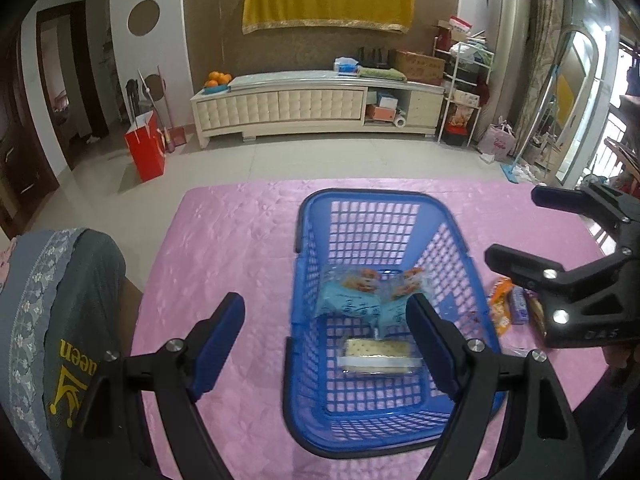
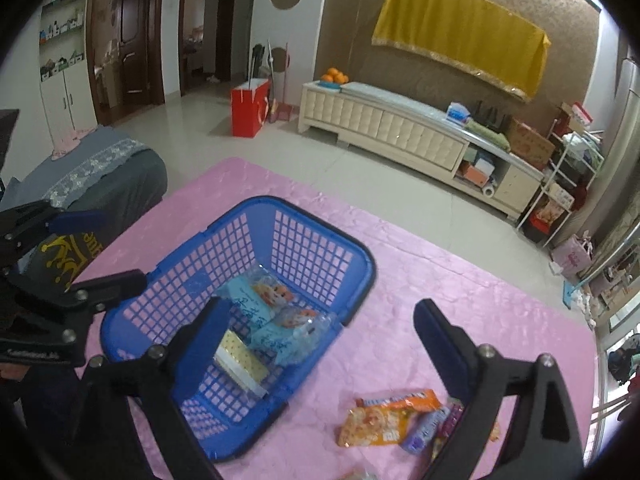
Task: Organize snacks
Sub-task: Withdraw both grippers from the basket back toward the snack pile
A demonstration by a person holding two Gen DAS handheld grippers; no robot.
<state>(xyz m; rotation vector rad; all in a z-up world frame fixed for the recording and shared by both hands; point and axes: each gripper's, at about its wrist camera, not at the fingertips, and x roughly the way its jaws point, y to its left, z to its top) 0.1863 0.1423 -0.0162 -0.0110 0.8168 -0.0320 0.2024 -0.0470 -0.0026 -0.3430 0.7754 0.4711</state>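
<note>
A blue plastic basket (image 1: 308, 216) stands on a pink tablecloth (image 1: 224, 240); it also shows in the right wrist view (image 2: 360, 256). Inside lie light blue snack packs (image 1: 360, 300) (image 2: 260, 312) and a clear pack of yellow crackers (image 1: 378, 354) (image 2: 242, 362). My left gripper (image 1: 326, 334) is open and empty, hovering over the basket's near left side. My right gripper (image 2: 324, 338) is open and empty, above the cloth right of the basket; it shows in the left wrist view (image 1: 510, 228). Loose snacks, an orange pack (image 2: 376, 420) and a purple one (image 2: 426, 428), lie on the cloth beside the basket (image 1: 505, 308).
A grey cushion with yellow print (image 1: 68, 320) lies at the table's left edge. Beyond the table is tiled floor, a red bag (image 1: 146, 152) and a cream TV cabinet (image 1: 316, 106) against the far wall.
</note>
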